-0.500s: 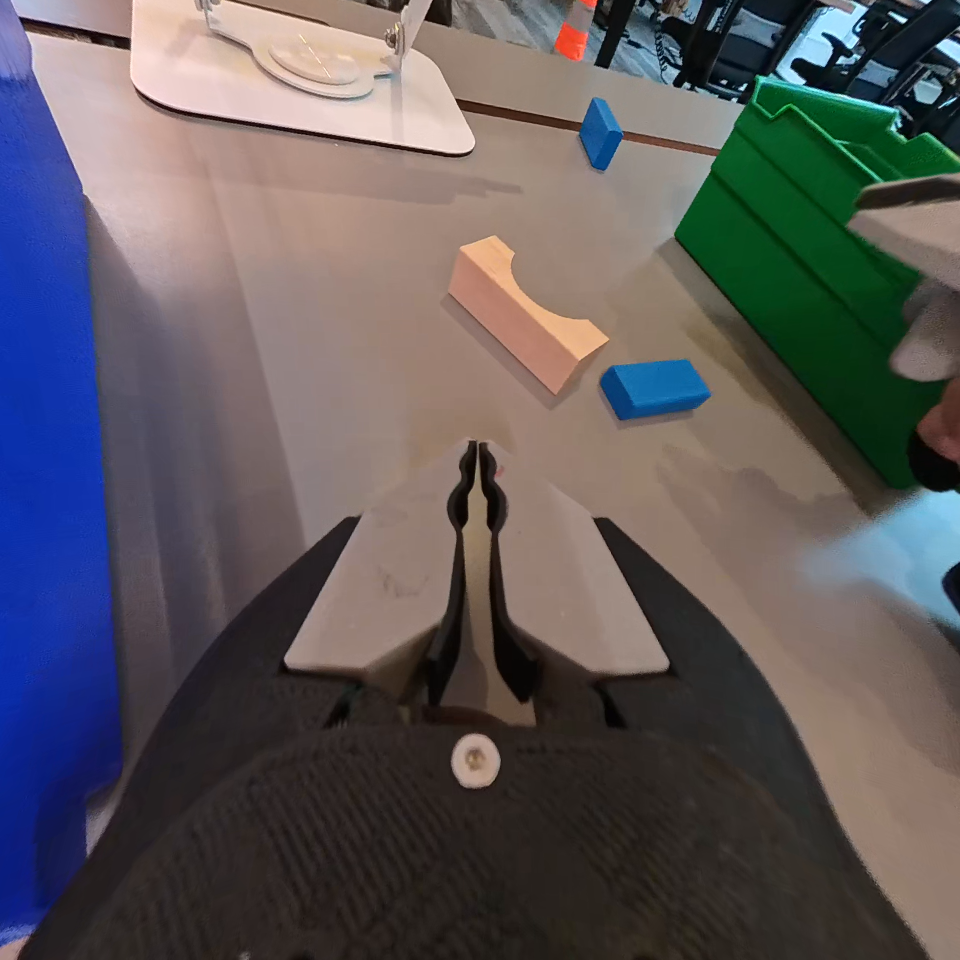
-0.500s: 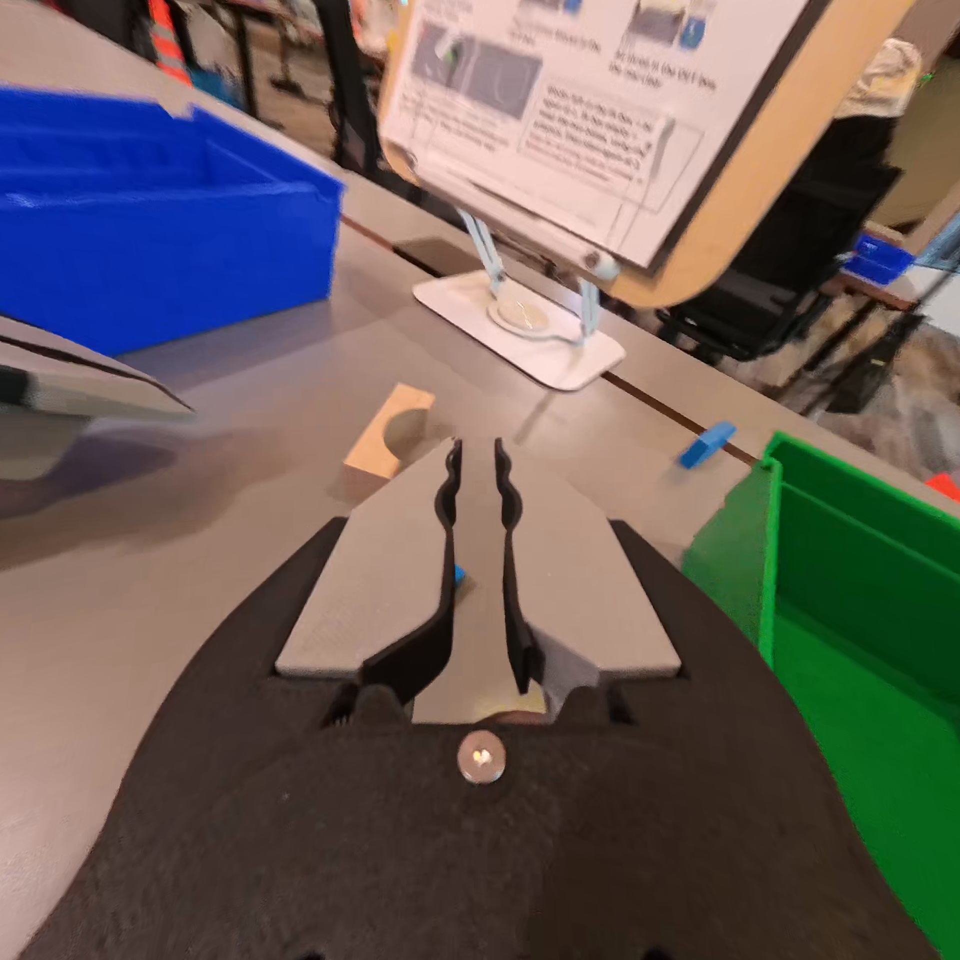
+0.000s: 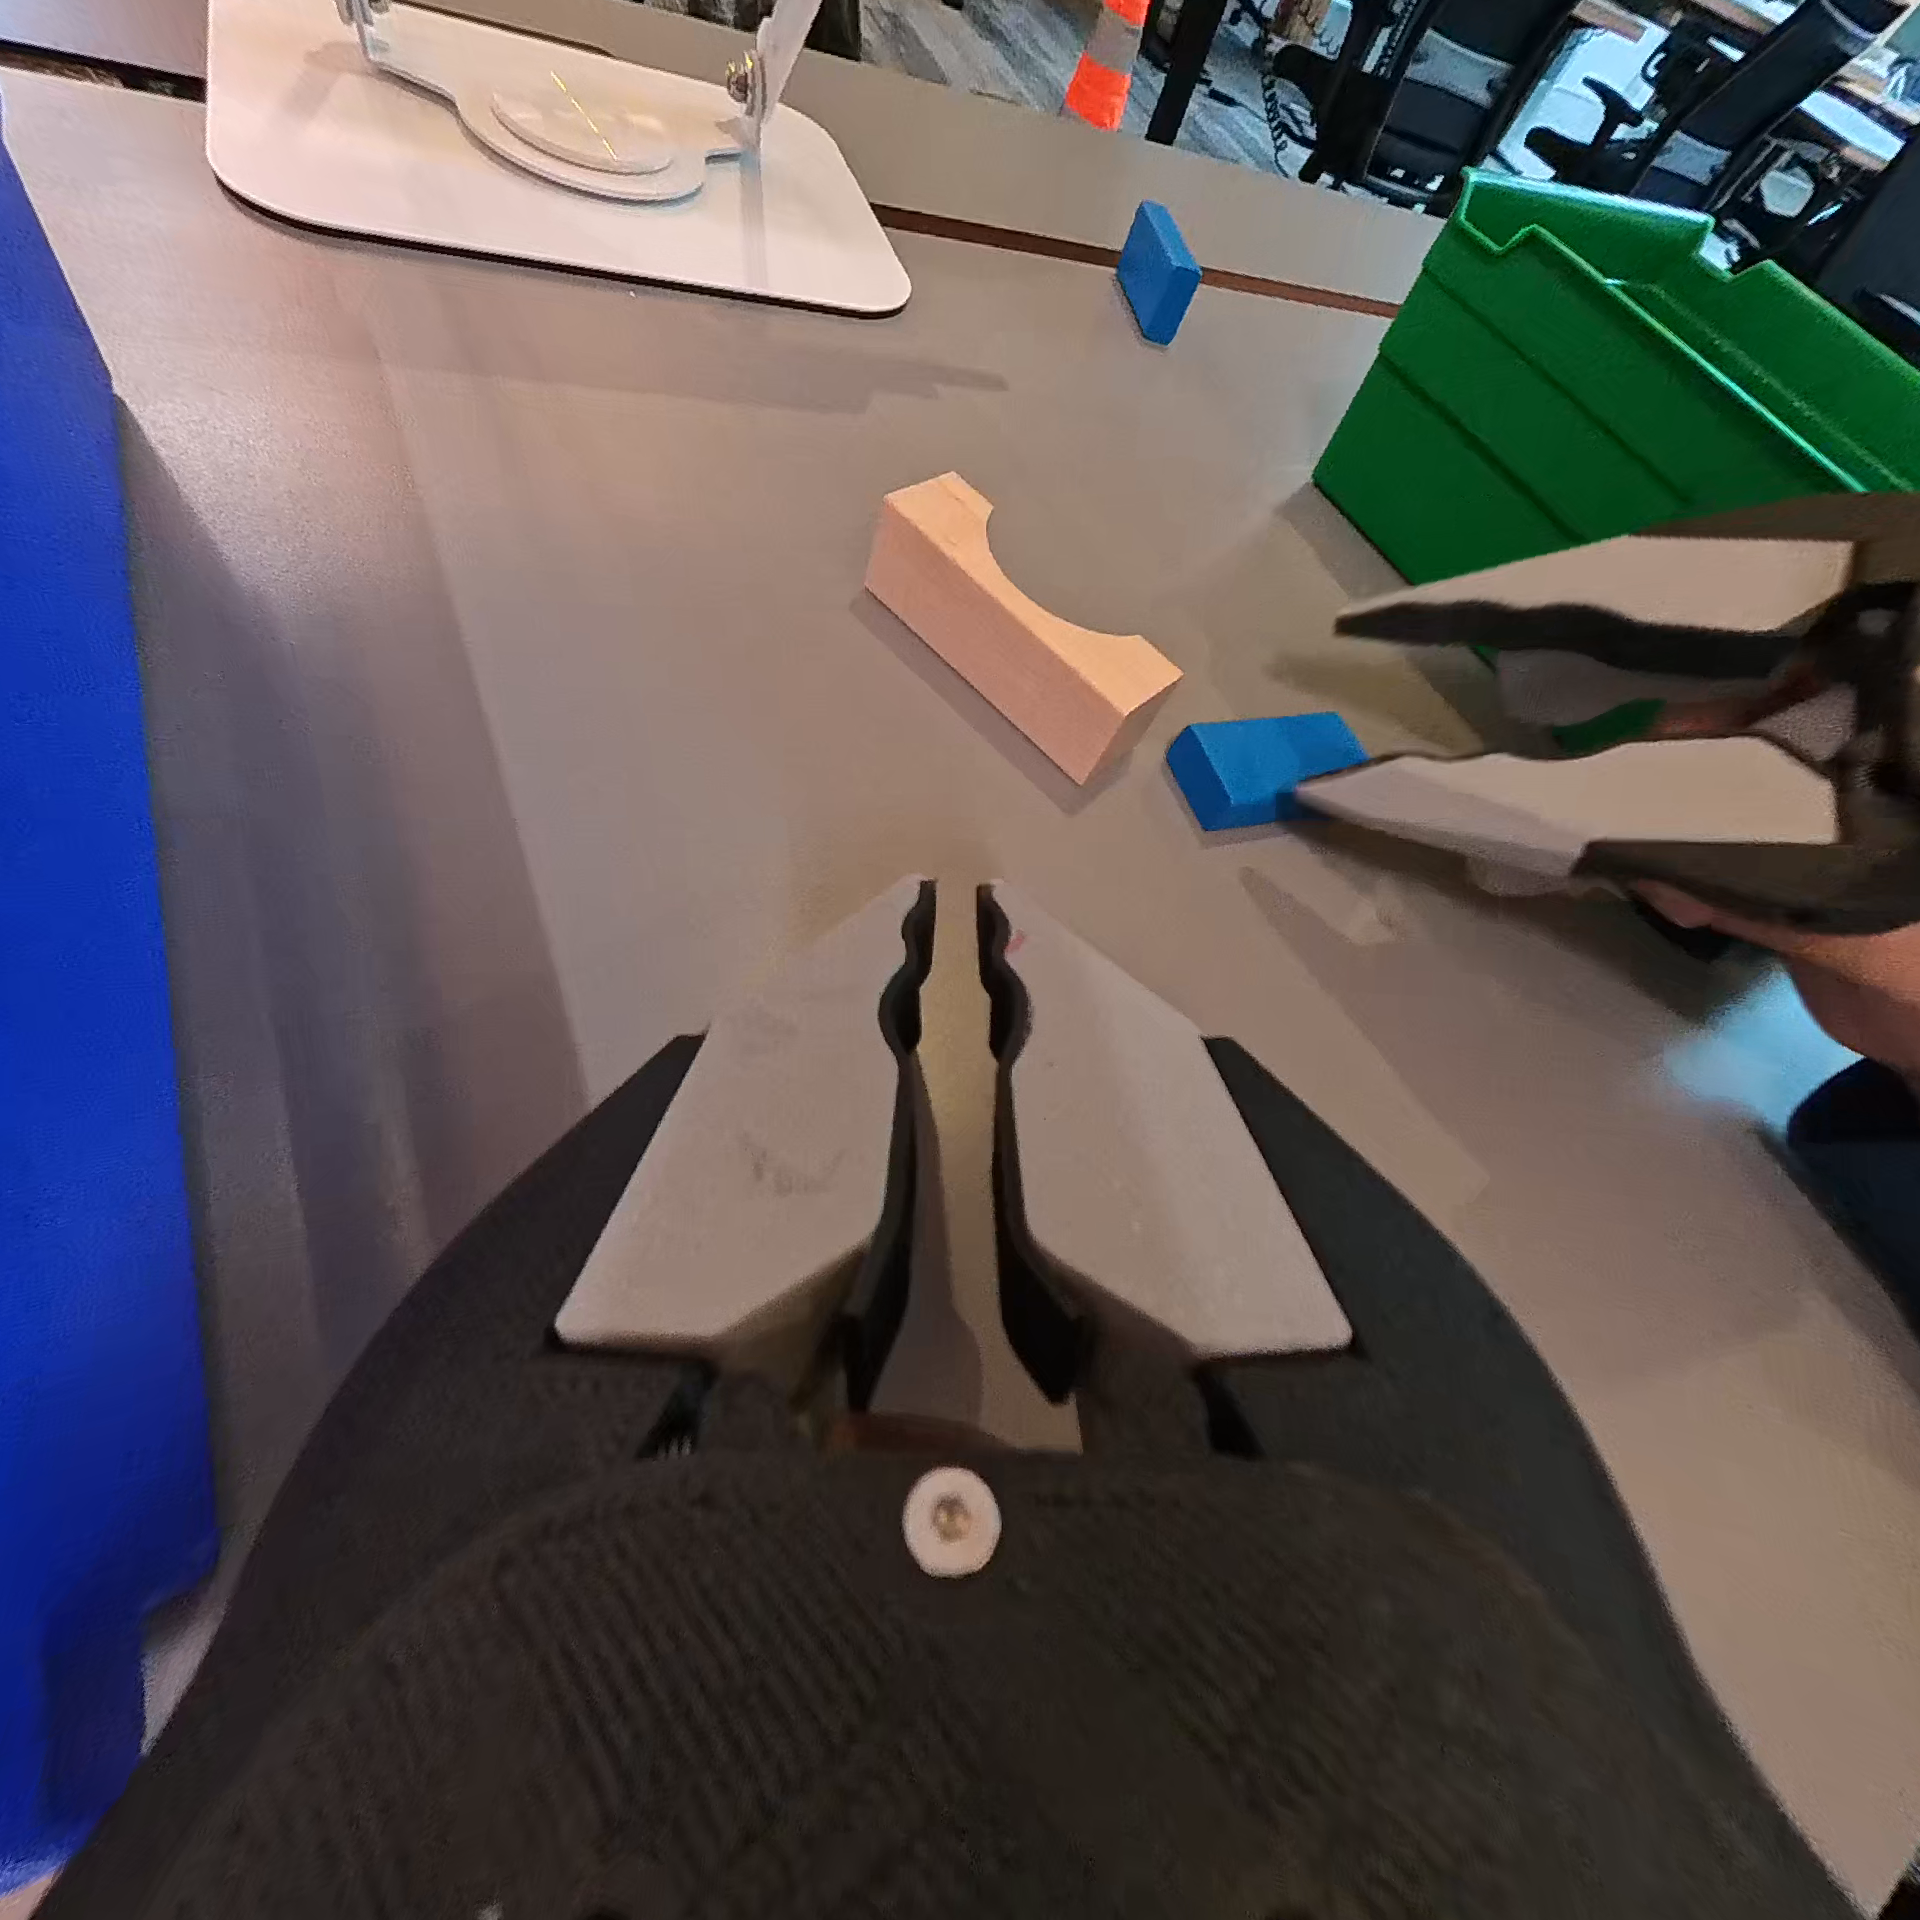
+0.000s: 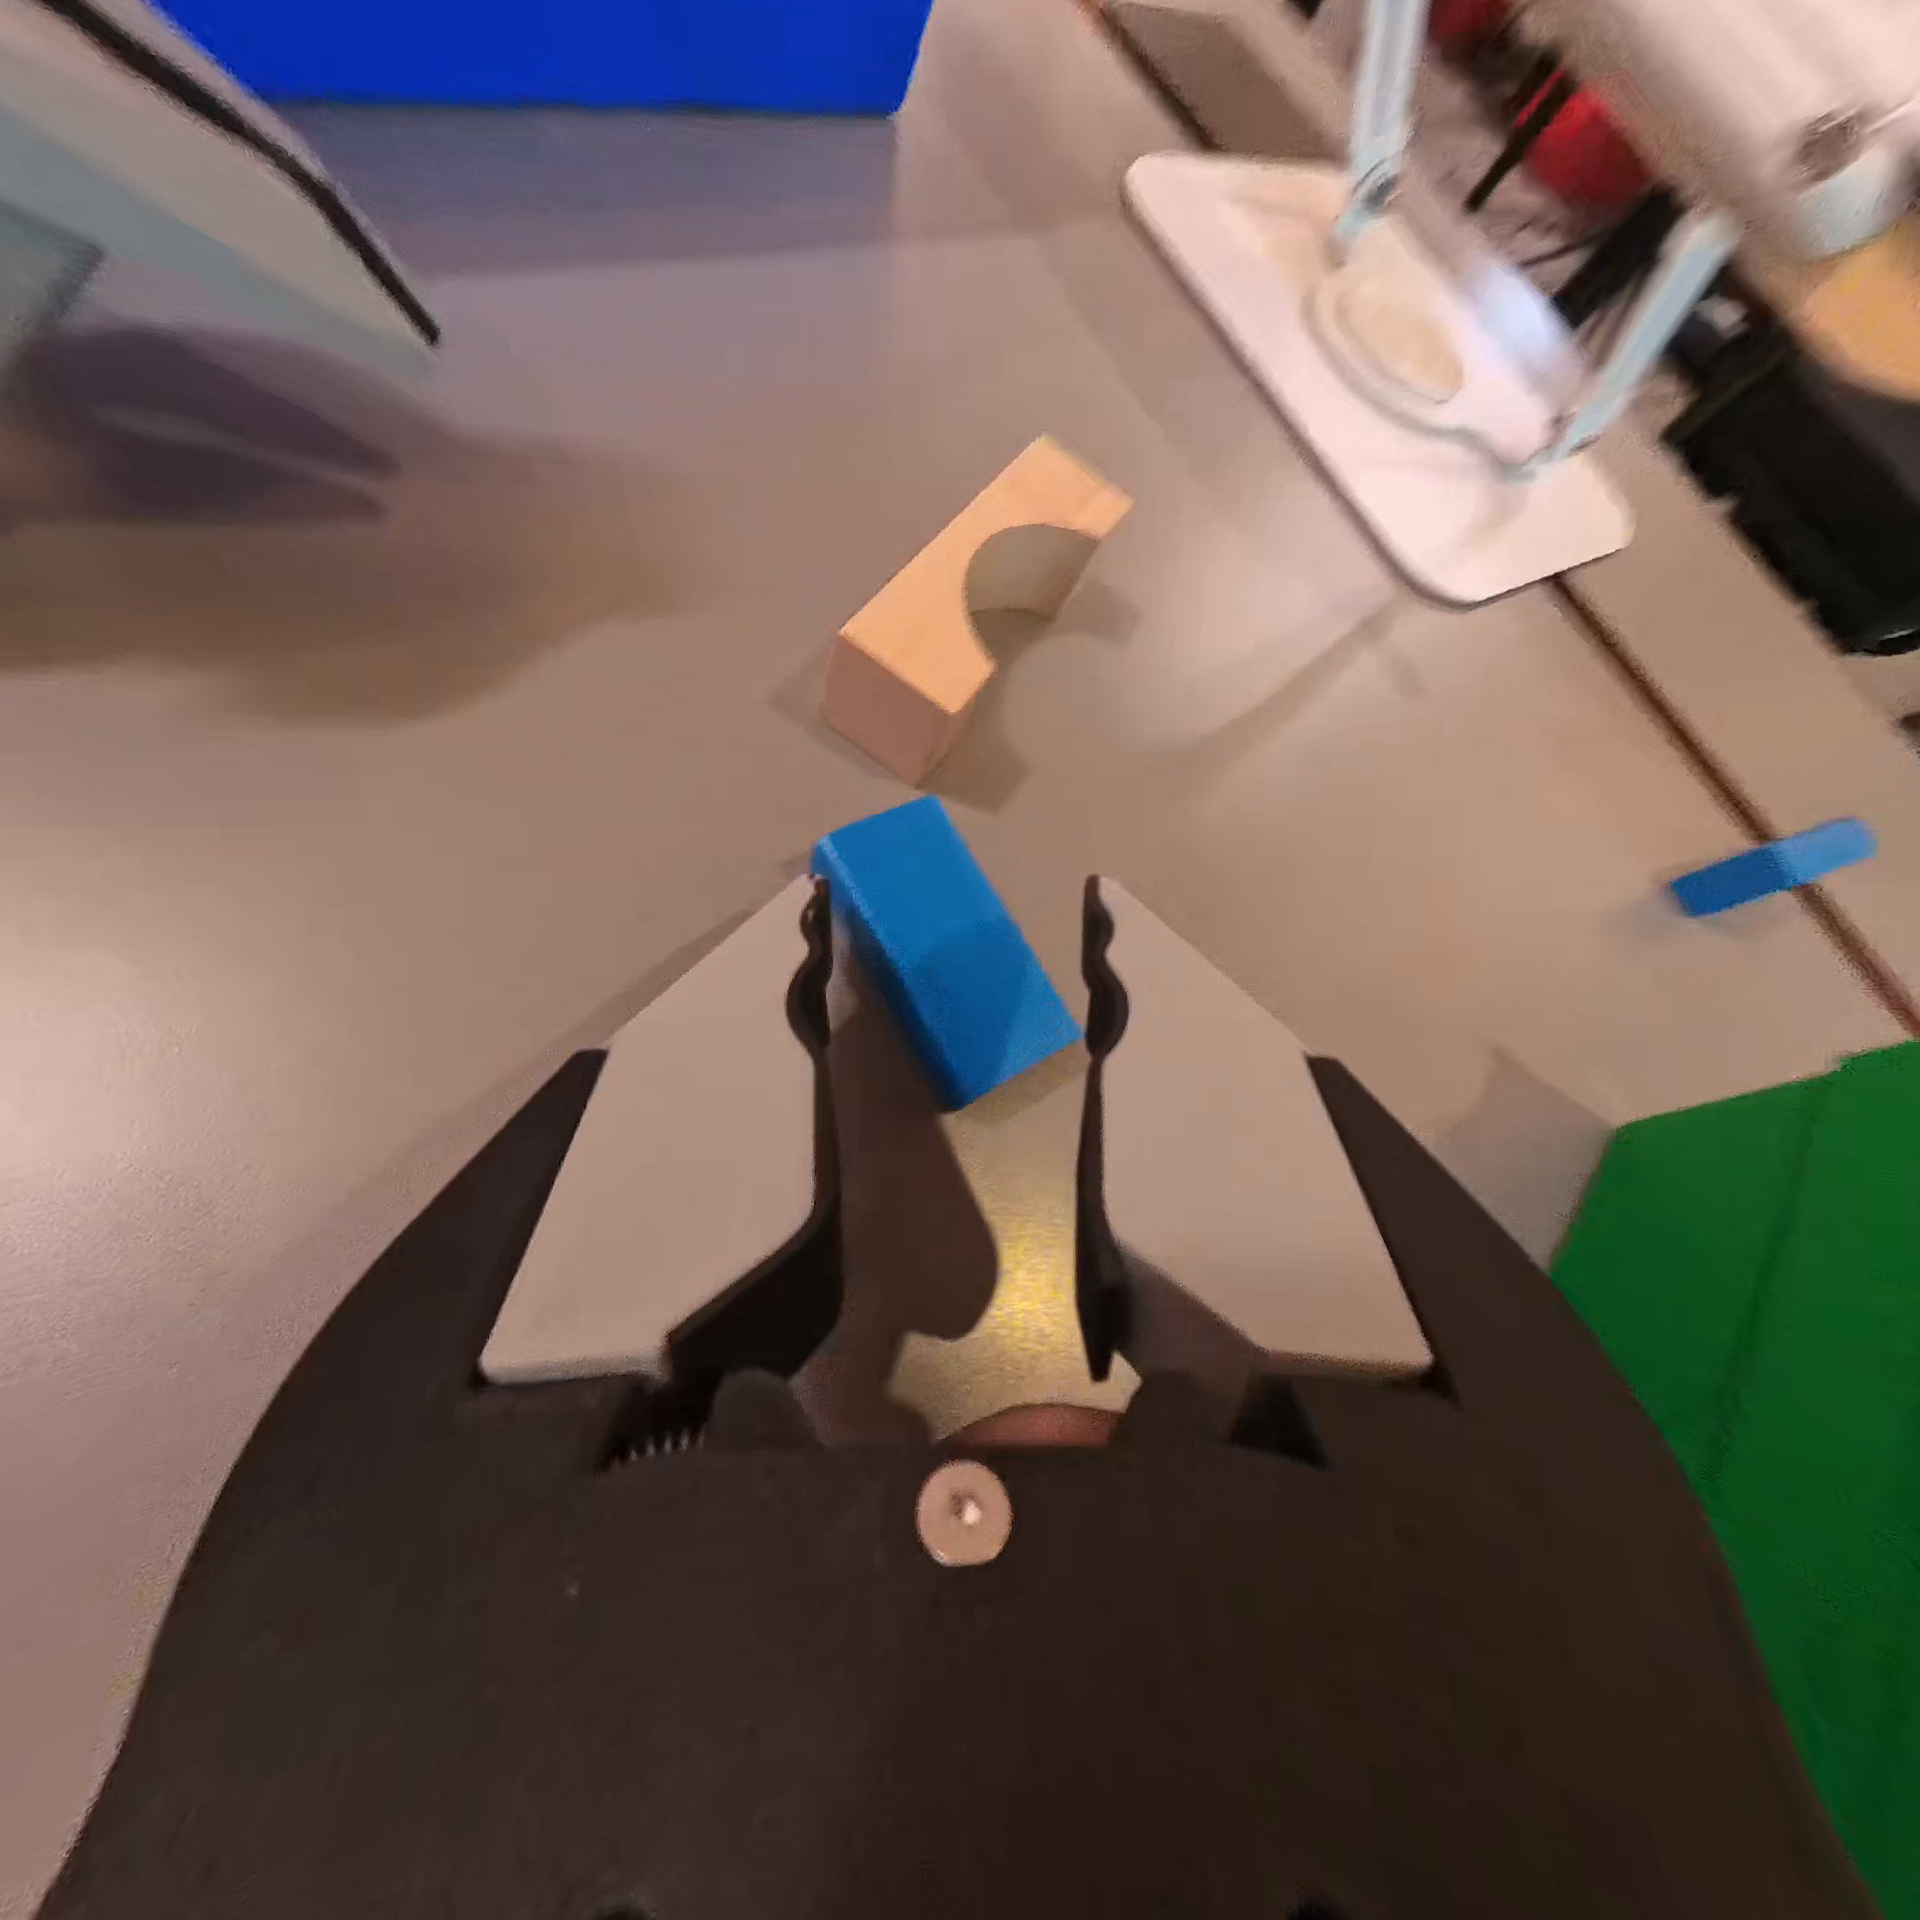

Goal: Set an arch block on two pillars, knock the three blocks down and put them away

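Since half a second ago the right gripper (image 4: 951, 894) has dropped from above the table and come in over the near blue rectangular block (image 4: 940, 951), which was then almost hidden under its fingers; its jaws have spread from a narrow slot to a wide gap. In the left wrist view that same gripper (image 3: 1320, 712), earlier only a grey edge at the frame's right side, now reaches in beside the block. The left gripper (image 3: 956, 885) has barely shifted; its jaws stand a narrow slit apart with nothing between them.

Containers: a green plastic bin (image 3: 1538, 416) sits at the right side of the grey table (image 3: 623, 623), a blue plastic bin (image 3: 62, 831) at the left side. The inside of neither bin shows.

The right gripper stands released, jaws wide, straddling the near blue block without closing on it. The left finger (image 4: 727, 1091) sits just beside the block's long side; whether it touches I cannot tell.

All three blocks lie flat on the table. The pale wooden arch block (image 3: 1013, 623) rests mid-table on its side, its semicircular cut-out facing the far edge. The near blue block lies just beside one end of the arch. A second blue rectangular block (image 3: 1155, 268) lies well apart near the far edge, by the table's dark seam. A white flat stand base (image 3: 540, 187) sits at the far left corner.
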A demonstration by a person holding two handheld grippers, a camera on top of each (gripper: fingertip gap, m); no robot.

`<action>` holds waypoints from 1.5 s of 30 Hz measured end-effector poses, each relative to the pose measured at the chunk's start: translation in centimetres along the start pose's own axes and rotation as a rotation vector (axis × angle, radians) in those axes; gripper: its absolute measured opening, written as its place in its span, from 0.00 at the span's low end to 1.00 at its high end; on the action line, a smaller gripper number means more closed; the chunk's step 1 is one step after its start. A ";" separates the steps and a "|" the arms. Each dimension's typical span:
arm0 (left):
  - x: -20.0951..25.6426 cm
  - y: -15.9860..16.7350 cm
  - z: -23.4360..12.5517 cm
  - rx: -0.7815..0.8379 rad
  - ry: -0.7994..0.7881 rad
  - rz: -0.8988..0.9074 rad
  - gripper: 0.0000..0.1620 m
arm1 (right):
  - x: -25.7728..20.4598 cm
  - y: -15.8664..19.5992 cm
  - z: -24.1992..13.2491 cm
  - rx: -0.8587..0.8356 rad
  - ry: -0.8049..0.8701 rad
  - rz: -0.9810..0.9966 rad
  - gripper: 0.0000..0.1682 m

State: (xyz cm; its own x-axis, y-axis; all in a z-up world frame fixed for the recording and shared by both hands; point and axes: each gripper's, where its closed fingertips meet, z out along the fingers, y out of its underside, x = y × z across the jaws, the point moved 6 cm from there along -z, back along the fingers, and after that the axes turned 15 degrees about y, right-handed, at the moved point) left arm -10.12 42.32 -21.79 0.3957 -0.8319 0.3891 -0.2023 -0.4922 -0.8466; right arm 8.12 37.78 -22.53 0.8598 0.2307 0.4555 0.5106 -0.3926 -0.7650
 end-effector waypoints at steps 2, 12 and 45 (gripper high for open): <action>0.1 0.0 0.1 -0.005 0.001 0.006 0.03 | -0.7 0.9 0.8 -0.073 -0.053 -0.002 0.28; 0.2 0.2 0.2 -0.021 0.006 0.013 0.03 | -1.3 0.5 0.1 -0.068 -0.144 0.069 0.18; 0.3 0.2 0.3 -0.030 0.008 0.011 0.03 | -1.8 0.5 0.4 -0.120 -0.161 0.120 0.18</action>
State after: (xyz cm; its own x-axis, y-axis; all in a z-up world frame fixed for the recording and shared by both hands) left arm -9.79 42.06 -21.97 0.3859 -0.8391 0.3833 -0.2329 -0.4906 -0.8397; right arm 6.83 37.54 -23.92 0.9085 0.3114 0.2786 0.4091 -0.5268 -0.7450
